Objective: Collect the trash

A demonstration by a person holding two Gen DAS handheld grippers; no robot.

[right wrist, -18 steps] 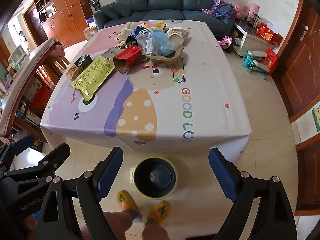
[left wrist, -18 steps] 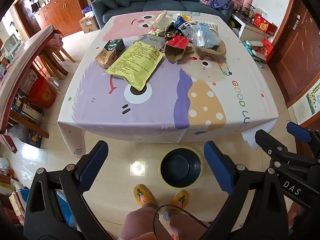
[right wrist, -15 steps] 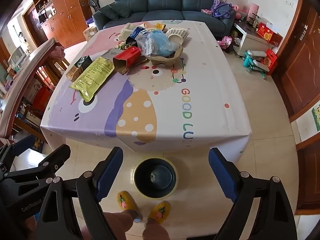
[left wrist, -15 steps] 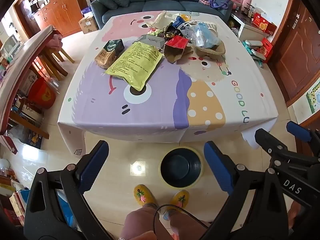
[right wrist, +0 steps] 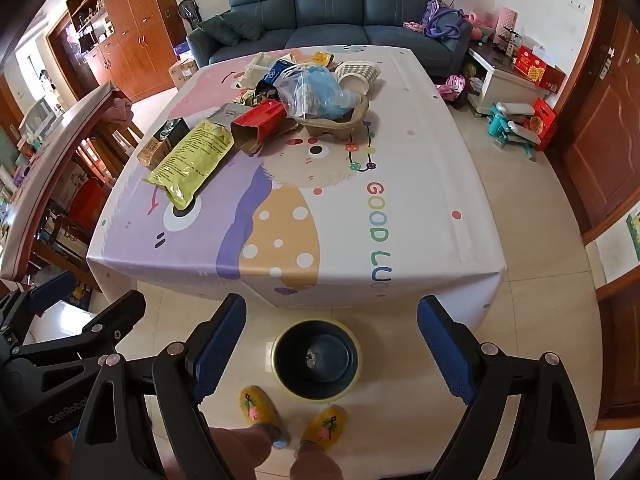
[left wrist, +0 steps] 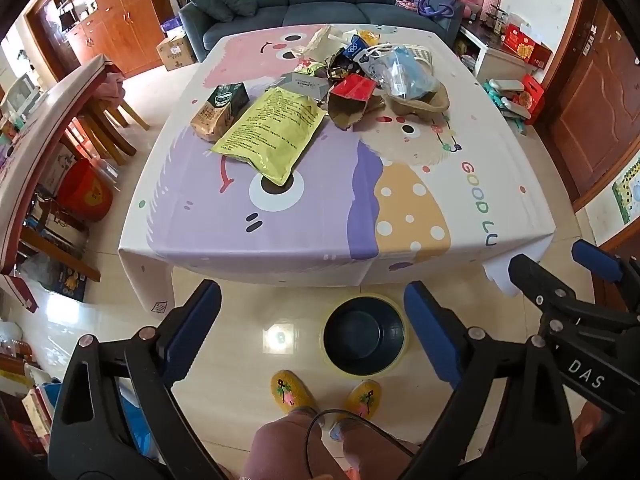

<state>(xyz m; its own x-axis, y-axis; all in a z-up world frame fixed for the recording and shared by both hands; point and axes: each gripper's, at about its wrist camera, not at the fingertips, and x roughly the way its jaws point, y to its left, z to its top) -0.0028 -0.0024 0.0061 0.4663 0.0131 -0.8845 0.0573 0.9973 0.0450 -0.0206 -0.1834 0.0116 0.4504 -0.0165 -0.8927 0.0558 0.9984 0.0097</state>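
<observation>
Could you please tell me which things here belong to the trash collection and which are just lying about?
Job:
yellow packet
red carton
clear plastic bag
coffee bag
bin

Lying about:
sofa
toys
wooden cabinets

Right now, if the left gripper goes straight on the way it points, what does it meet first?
Probably the near part of the table, short of the yellow bag; depth is unclear. The left gripper is open and holds nothing.
</observation>
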